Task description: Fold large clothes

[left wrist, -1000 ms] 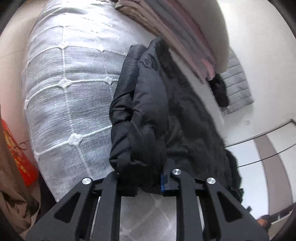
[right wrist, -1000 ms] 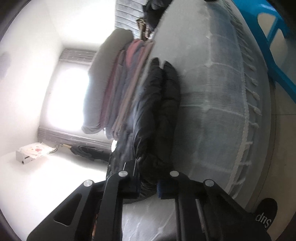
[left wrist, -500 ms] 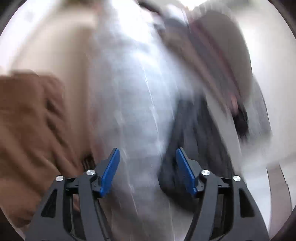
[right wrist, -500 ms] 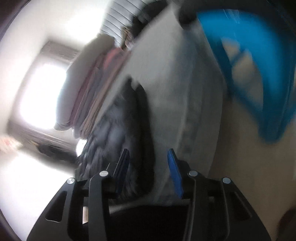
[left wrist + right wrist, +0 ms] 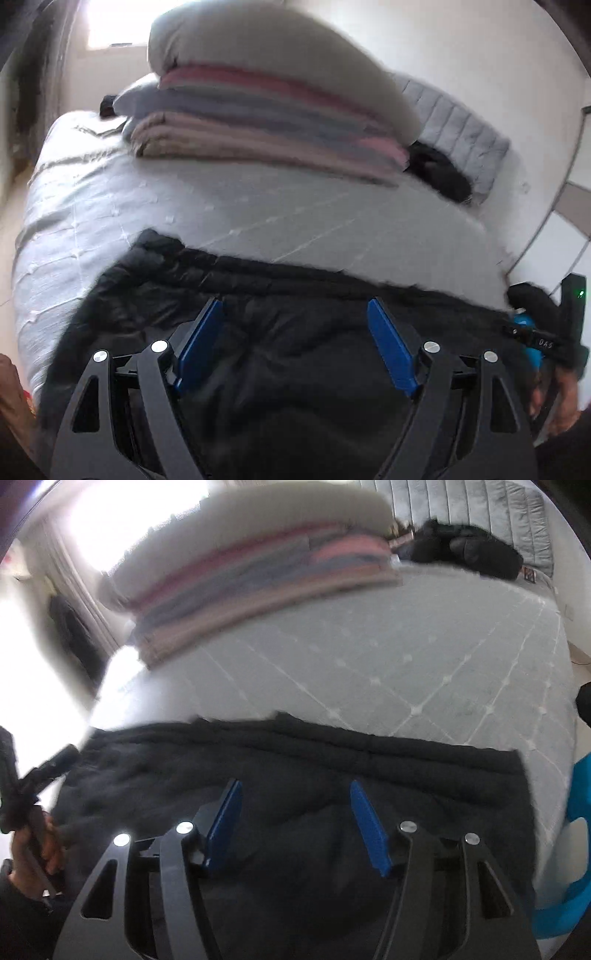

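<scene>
A black padded jacket lies folded flat along the near edge of the grey quilted bed; it also shows in the right wrist view. My left gripper is open and empty, hovering over the jacket with its blue pads apart. My right gripper is open and empty over the same jacket. The right gripper and hand show at the right edge of the left wrist view. The left one shows at the left edge of the right wrist view.
A stack of folded clothes sits at the far side of the bed, also in the right wrist view. Another black garment lies by the grey padded headboard. A blue plastic chair stands right.
Both grippers have let go of the black jacket and opened. They swung round and now face the bed from the front, with the jacket lying flat below them.
</scene>
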`<state>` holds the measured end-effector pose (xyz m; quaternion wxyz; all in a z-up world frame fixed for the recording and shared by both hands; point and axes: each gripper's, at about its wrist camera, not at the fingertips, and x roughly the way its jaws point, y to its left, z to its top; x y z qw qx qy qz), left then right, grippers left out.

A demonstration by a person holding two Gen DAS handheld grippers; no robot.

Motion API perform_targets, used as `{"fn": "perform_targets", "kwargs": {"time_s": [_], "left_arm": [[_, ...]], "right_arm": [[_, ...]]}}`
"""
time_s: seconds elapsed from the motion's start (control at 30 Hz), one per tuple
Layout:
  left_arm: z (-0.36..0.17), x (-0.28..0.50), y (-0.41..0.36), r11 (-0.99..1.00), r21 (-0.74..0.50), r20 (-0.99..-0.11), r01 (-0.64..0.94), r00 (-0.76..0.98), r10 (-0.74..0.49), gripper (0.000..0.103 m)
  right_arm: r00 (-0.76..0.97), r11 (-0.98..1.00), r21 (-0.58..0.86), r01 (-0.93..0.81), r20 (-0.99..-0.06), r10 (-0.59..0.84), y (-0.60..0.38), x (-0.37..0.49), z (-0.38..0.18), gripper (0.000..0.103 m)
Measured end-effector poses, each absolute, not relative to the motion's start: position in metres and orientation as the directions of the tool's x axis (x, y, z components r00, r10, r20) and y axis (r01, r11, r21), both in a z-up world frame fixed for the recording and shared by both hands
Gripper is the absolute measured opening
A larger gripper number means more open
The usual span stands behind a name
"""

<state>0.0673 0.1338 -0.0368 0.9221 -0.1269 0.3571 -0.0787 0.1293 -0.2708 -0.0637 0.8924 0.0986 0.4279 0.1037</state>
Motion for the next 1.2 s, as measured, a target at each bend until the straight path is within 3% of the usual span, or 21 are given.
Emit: {"fn": "perform_targets", "kwargs": {"time_s": [0.1, 0.2, 0.3, 0.4, 0.47, 0.53, 0.63, 0.67, 0.77, 0.83, 0.97, 1.07, 1.2], "left_arm": [[-0.060, 0.088, 0.145, 0.914, -0.405, -0.674, -0.006, 0.678, -0.293, 0.076], [-0.062, 0.104, 0.134, 0.926, -0.376, -0.675, 0.016, 0.680, -0.286, 0.077], [-0.059, 0.107, 0.130, 0.931, -0.365, -0.687, -0.002, 0.675, -0.268, 0.076], [-0.042, 0.087, 0.145, 0.914, -0.406, -0.639, -0.005, 0.717, -0.280, 0.076], [-0.027, 0.079, 0.148, 0.920, -0.391, -0.595, 0.007, 0.761, -0.259, 0.077], [-0.023, 0.078, 0.156, 0.929, -0.370, -0.580, -0.011, 0.784, -0.222, 0.078], [-0.053, 0.096, 0.182, 0.893, -0.439, -0.649, -0.095, 0.721, -0.242, 0.078], [-0.062, 0.099, 0.189, 0.869, -0.484, -0.652, -0.101, 0.705, -0.281, 0.078], [-0.060, 0.099, 0.191, 0.867, -0.488, -0.653, -0.105, 0.703, -0.282, 0.078], [-0.048, 0.092, 0.192, 0.858, -0.505, -0.621, -0.095, 0.731, -0.284, 0.078], [-0.025, 0.079, 0.194, 0.870, -0.491, -0.542, -0.037, 0.795, -0.273, 0.079], [-0.029, 0.081, 0.205, 0.863, -0.498, -0.559, -0.085, 0.792, -0.245, 0.079], [-0.061, 0.092, 0.228, 0.837, -0.527, -0.621, -0.148, 0.739, -0.260, 0.079]], "right_arm": [[0.560, 0.941, 0.329, -0.084, -0.765, 0.317, -0.279, 0.159, -0.104, 0.060], [0.554, 0.934, 0.350, -0.073, -0.765, 0.330, -0.287, 0.175, -0.110, 0.060], [0.566, 0.940, 0.334, -0.069, -0.763, 0.313, -0.289, 0.165, -0.103, 0.060], [0.670, 0.939, 0.337, -0.069, -0.682, 0.294, -0.305, 0.137, -0.072, 0.062], [0.764, 0.943, 0.331, -0.021, -0.604, 0.229, -0.327, 0.117, -0.048, 0.078], [0.790, 0.926, 0.369, 0.076, -0.589, 0.170, -0.354, 0.113, -0.050, 0.084], [0.695, 0.874, 0.430, 0.226, -0.700, 0.165, -0.387, 0.123, -0.093, 0.082], [0.662, 0.860, 0.446, 0.248, -0.726, 0.186, -0.398, 0.124, -0.108, 0.074], [0.687, 0.852, 0.434, 0.294, -0.716, 0.128, -0.405, 0.109, -0.095, 0.069], [0.743, 0.881, 0.425, 0.210, -0.655, 0.139, -0.383, 0.102, -0.064, 0.069], [0.747, 0.952, 0.302, -0.054, -0.620, 0.238, -0.291, 0.131, -0.013, 0.074], [0.682, 0.954, 0.209, -0.214, -0.667, 0.299, -0.207, 0.163, -0.008, 0.074], [0.539, 0.961, 0.077, -0.264, -0.815, 0.214, -0.150, 0.188, -0.067, 0.077]]}}
